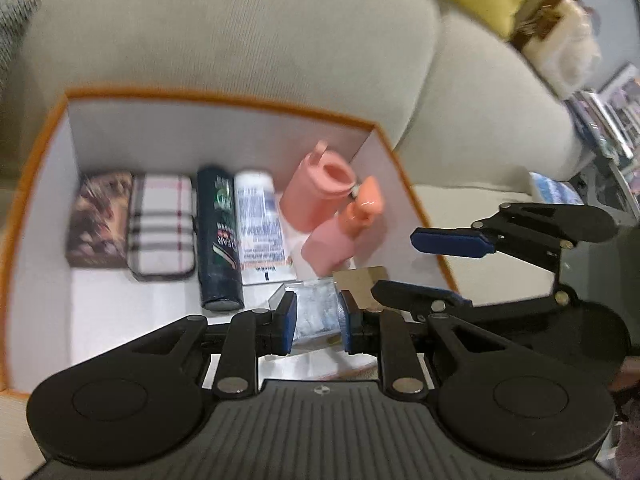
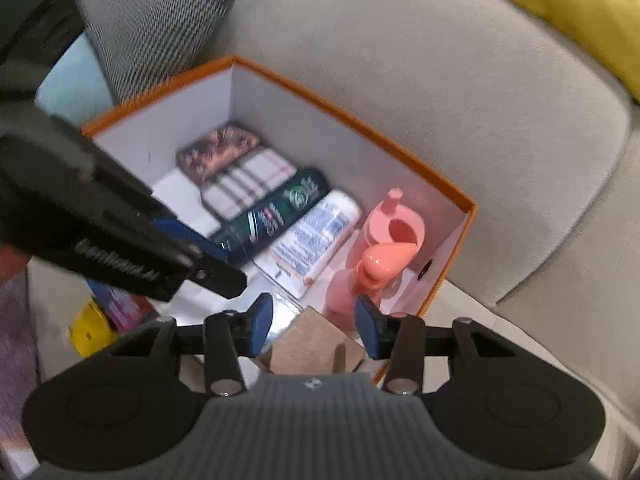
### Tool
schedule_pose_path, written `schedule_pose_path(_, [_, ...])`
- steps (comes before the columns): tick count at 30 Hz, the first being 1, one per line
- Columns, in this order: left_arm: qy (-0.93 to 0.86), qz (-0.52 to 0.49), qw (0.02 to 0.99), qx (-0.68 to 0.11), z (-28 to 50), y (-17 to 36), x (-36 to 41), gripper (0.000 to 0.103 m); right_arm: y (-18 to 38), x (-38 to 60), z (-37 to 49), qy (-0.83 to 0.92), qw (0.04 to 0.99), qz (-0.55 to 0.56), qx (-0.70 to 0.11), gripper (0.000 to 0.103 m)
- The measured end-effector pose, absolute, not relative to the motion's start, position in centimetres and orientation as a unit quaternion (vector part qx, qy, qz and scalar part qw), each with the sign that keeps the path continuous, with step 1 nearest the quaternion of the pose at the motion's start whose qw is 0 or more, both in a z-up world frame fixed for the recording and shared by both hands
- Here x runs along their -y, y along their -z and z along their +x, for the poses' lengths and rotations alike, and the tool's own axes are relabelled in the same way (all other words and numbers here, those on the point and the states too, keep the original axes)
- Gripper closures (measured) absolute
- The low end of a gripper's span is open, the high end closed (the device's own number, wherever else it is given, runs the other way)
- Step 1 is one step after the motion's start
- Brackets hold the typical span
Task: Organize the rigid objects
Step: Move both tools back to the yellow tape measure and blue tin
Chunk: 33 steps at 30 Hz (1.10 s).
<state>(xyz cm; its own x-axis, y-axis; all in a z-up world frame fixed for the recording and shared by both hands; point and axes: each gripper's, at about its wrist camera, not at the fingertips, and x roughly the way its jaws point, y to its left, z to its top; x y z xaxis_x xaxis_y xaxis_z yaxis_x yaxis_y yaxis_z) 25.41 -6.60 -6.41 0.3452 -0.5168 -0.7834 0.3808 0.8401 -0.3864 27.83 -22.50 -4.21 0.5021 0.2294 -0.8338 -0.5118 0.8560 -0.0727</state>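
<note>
Soft beige sofa cushions (image 1: pixel 240 32) fill the background, with a yellow pillow (image 2: pixel 580 12) up in one corner and a grey woven pillow (image 2: pixel 156 20) in another. On the sofa seat sits an orange box (image 1: pixel 224 98) with white walls inside.

Lying in a row on the floor of the box are a brown patterned case (image 1: pixel 98 220), then a checked pouch (image 1: pixel 162 226) just beside it, then a dark spray can (image 1: pixel 219 236), then a white tube (image 1: pixel 260 228). Past the tube, near the box's side wall, stands a pink cup (image 1: pixel 320 192) with its lid open. A pink spray bottle (image 1: pixel 344 232) leans just in front of the cup.

The left gripper (image 1: pixel 318 322) hangs over the near end of the box. Its blue fingers (image 1: pixel 289 320) are clenched on a clear plastic case (image 1: pixel 316 312) with something silvery inside. Just beside that, also at the near end of the box, is a tan cardboard piece (image 2: pixel 316 344).

The right gripper (image 2: pixel 314 328) is over the cardboard piece, close to the pink spray bottle. Its fingers (image 2: pixel 260 328) stand apart on either side of the cardboard, and I cannot tell if they touch it.
</note>
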Motion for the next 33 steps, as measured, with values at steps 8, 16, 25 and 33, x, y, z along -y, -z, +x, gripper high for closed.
schedule_pose_path(8, [0.252, -0.055, 0.856, -0.448, 19.6, 3.1, 2.2, 0.077, 1.4, 22.2, 21.8, -0.176, 0.904, -0.018, -0.388, 0.053])
schedule_pose_path(16, [0.2, -0.083, 0.842, -0.495, 16.1, 7.1, -1.7, 0.067, 4.0, 19.7, 16.2, -0.143, 0.909, 0.057, -0.388, 0.053])
schedule_pose_path(25, [0.137, -0.066, 0.848, -0.508, 14.4, 12.8, -0.1, 0.036, 11.7, 17.0, 12.7, -0.05, 0.897, 0.043, -0.437, 0.047])
schedule_pose_path(33, [0.124, -0.054, 0.857, -0.498, 14.2, 15.0, 0.8, 0.028, 13.5, 17.6, 13.2, -0.013, 0.907, 0.043, -0.418, 0.04])
